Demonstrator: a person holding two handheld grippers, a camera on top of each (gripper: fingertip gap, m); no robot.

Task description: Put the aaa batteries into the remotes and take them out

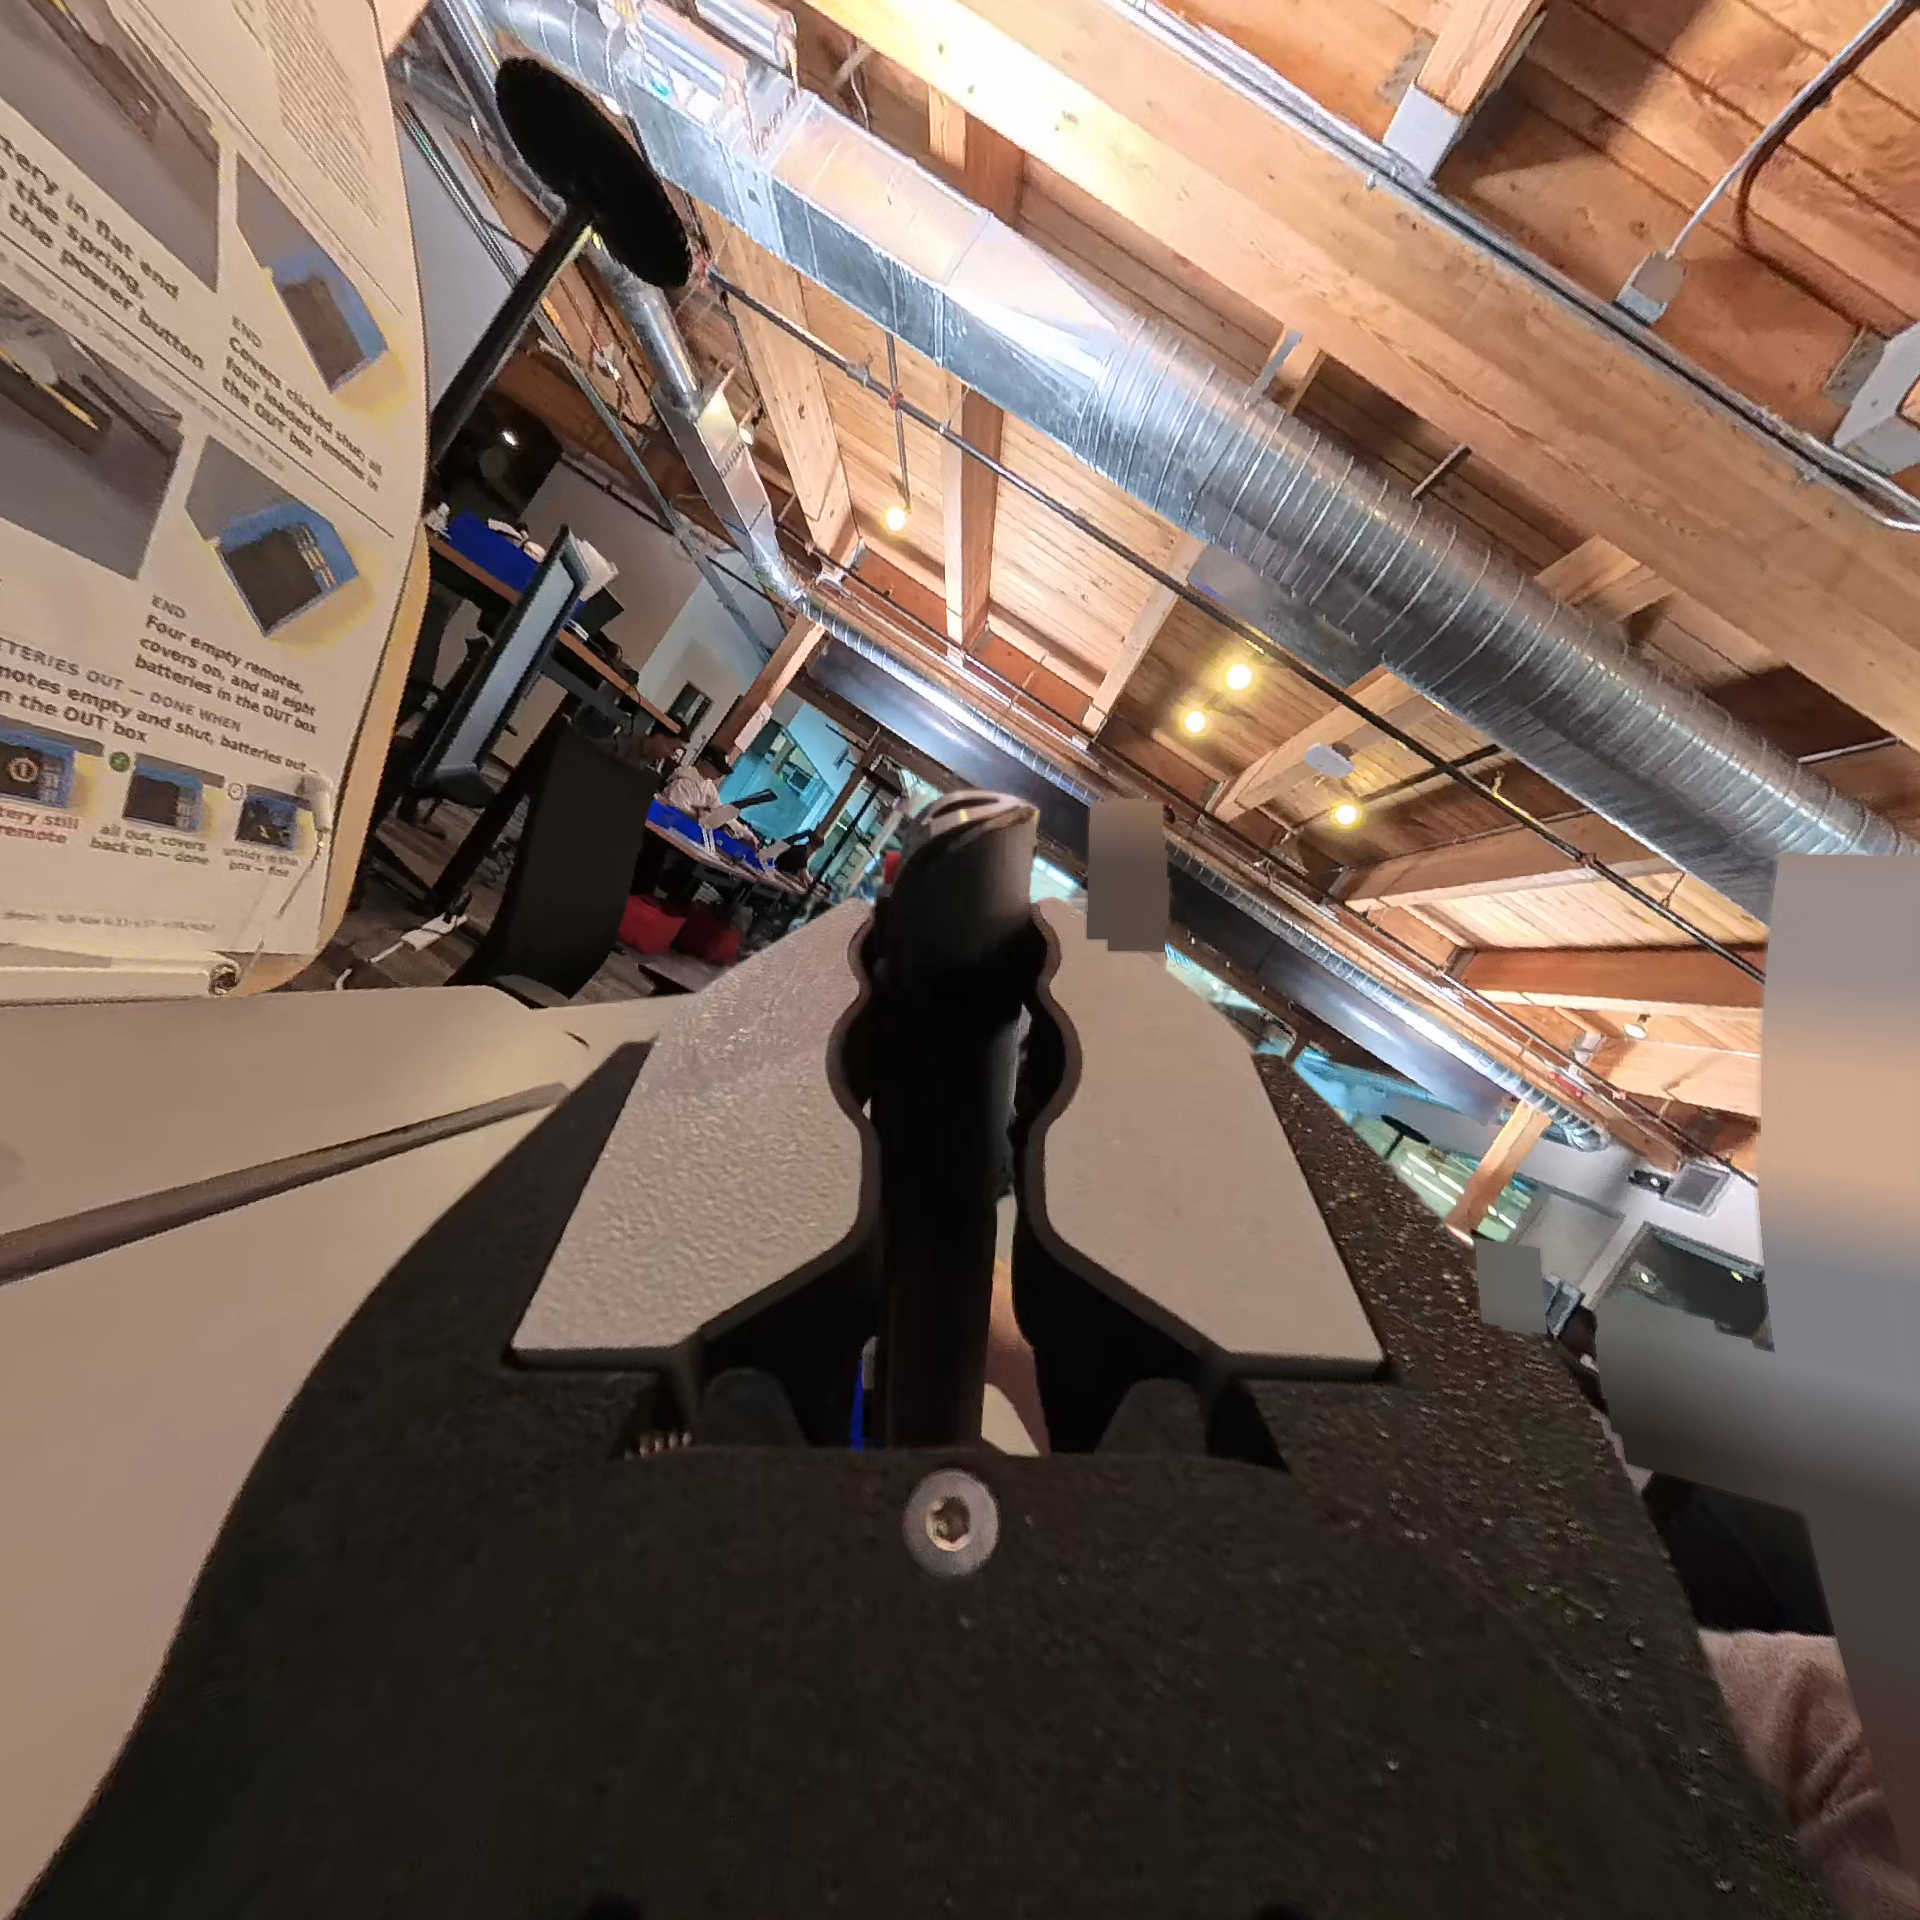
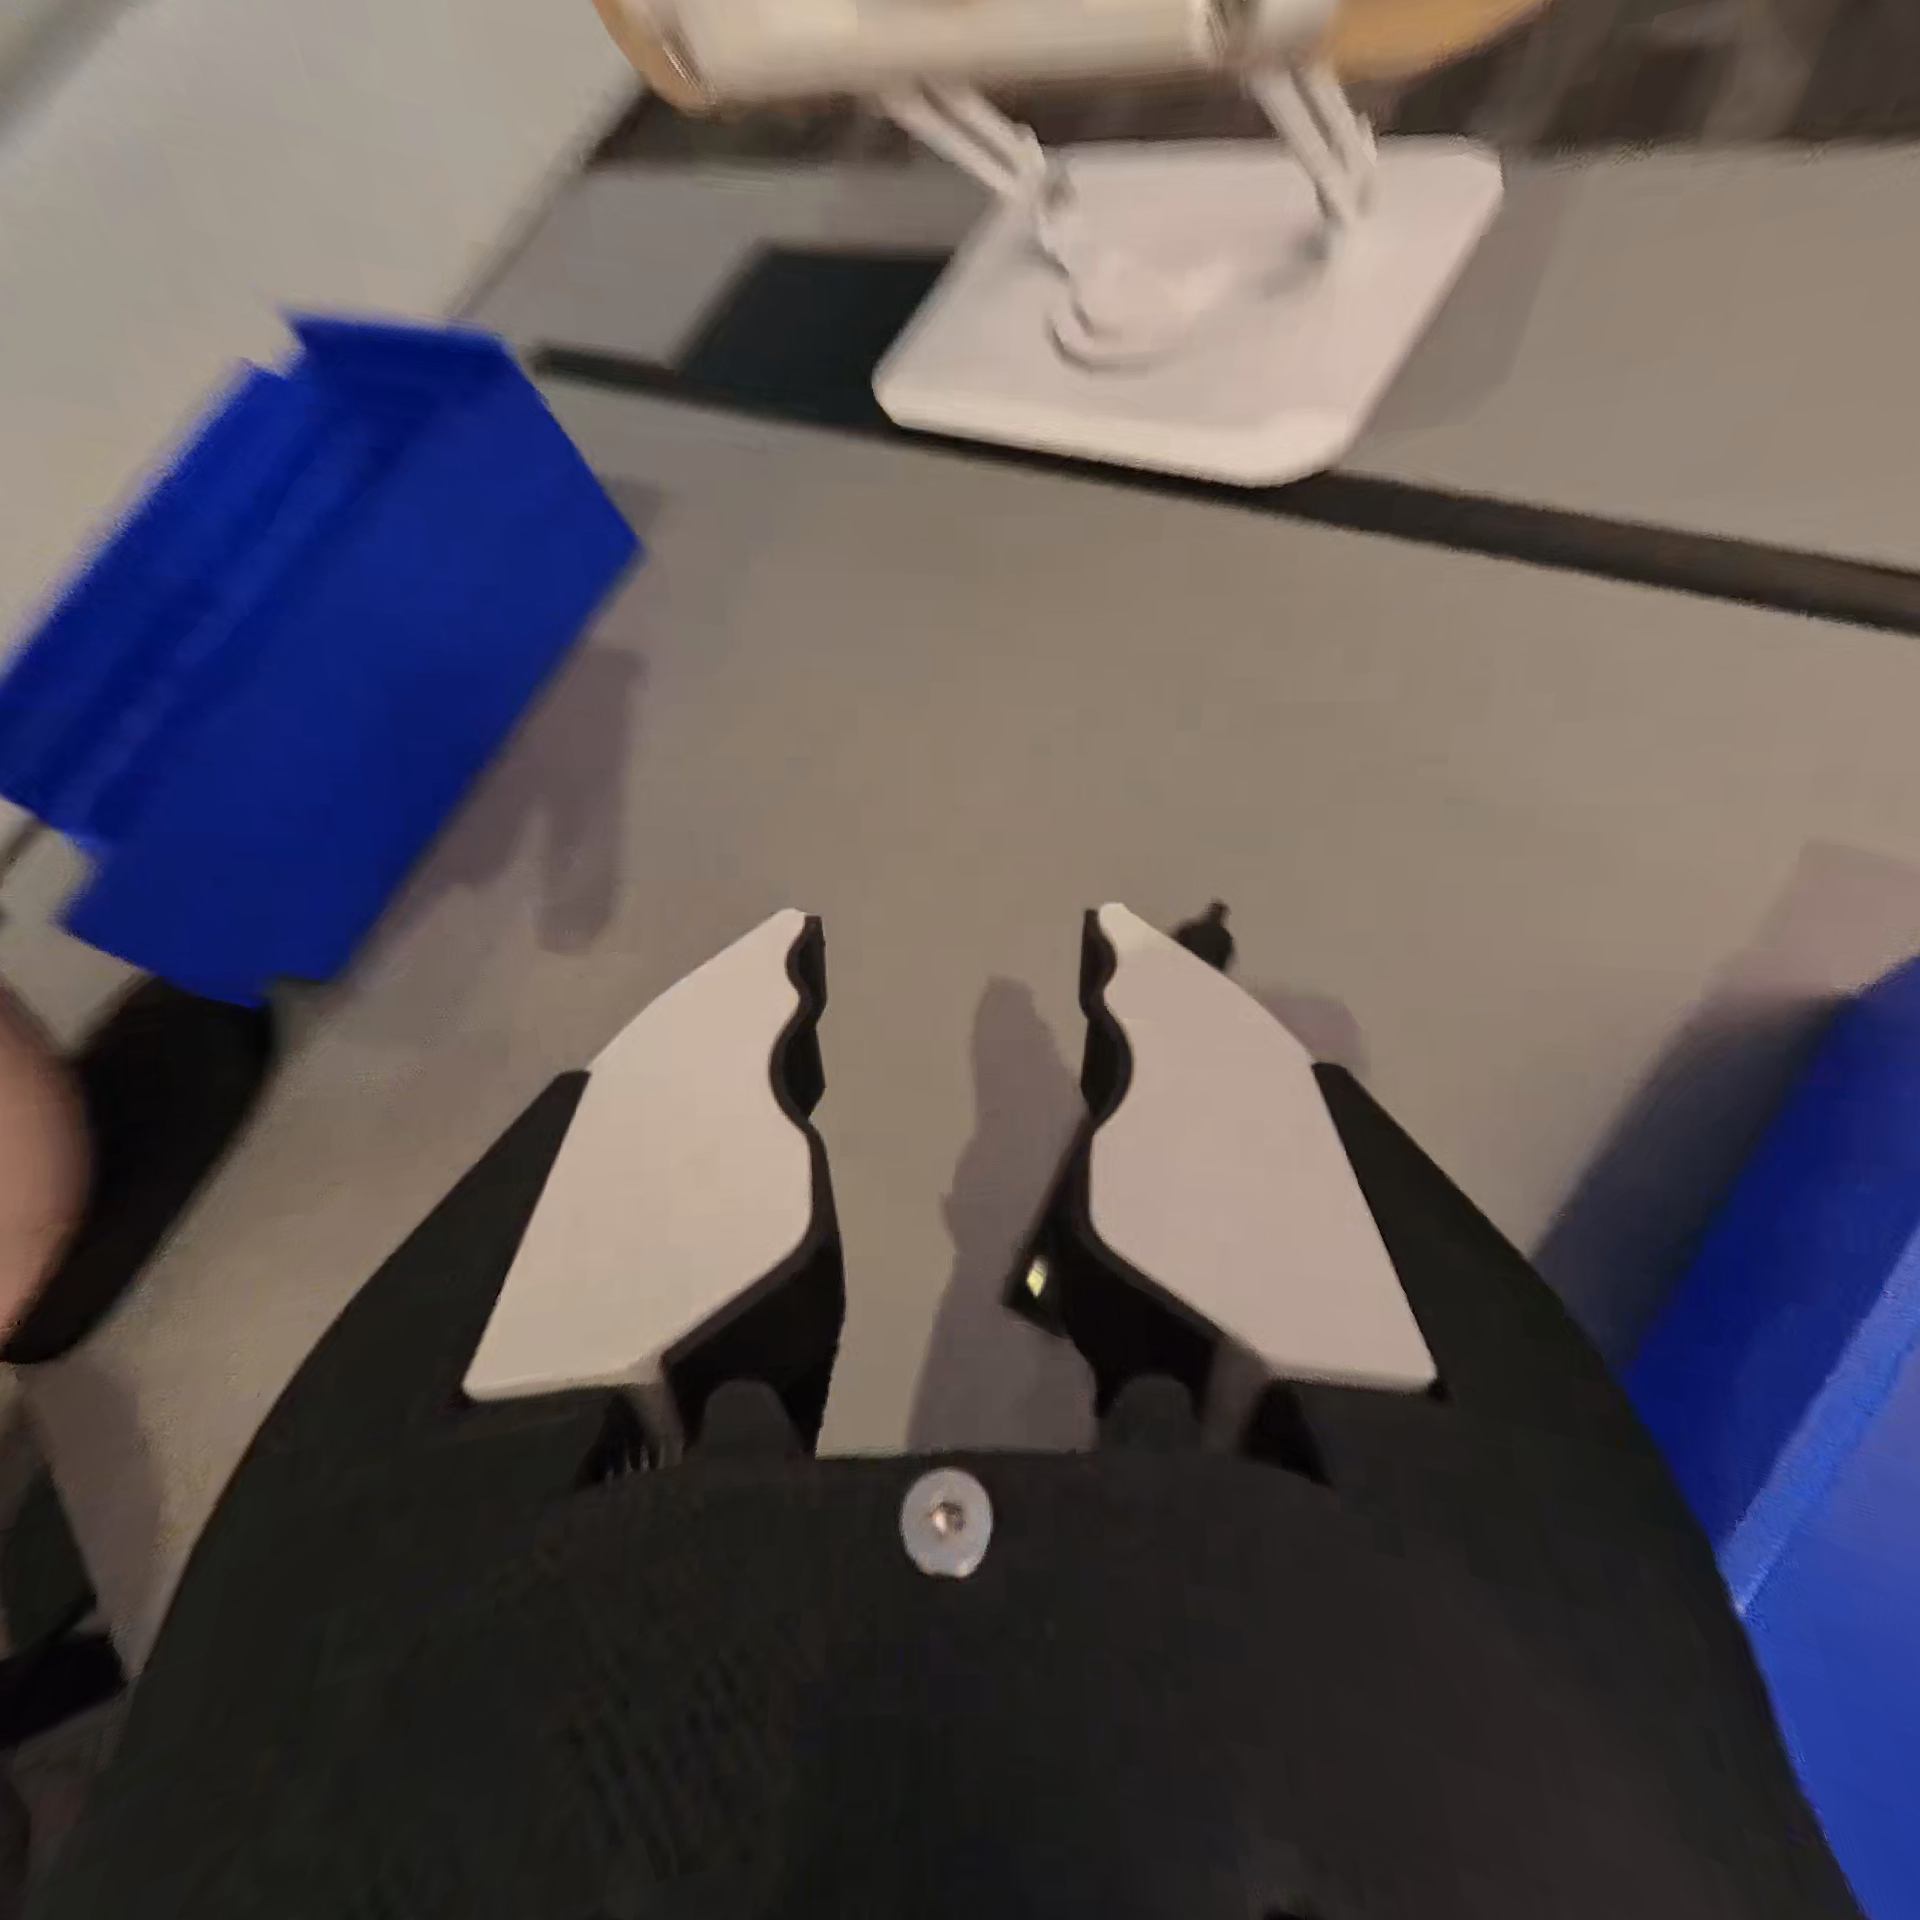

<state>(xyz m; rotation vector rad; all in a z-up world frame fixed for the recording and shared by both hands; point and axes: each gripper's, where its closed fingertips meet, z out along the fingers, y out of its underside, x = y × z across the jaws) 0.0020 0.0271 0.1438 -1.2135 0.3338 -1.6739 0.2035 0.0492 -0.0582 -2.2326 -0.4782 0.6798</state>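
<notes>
My left gripper (image 1: 951,925) is shut on a black remote (image 1: 951,1039). It holds the remote edge-on and tilted up toward the ceiling; the remote's rounded end sticks out past the fingertips. My right gripper (image 2: 951,925) is open and empty, pointing down at the grey table (image 2: 935,675). A blue box (image 2: 291,665) stands on the table to its left. Another blue box (image 2: 1808,1351) stands at the right edge. No batteries show in either view. The right wrist view is blurred by motion.
A white stand (image 2: 1195,343) holding an instruction board (image 1: 187,468) is at the back of the table. A dark seam (image 2: 1351,520) runs across the table. A black lamp (image 1: 582,177), desks and a wooden ceiling with metal ducts (image 1: 1247,436) lie beyond.
</notes>
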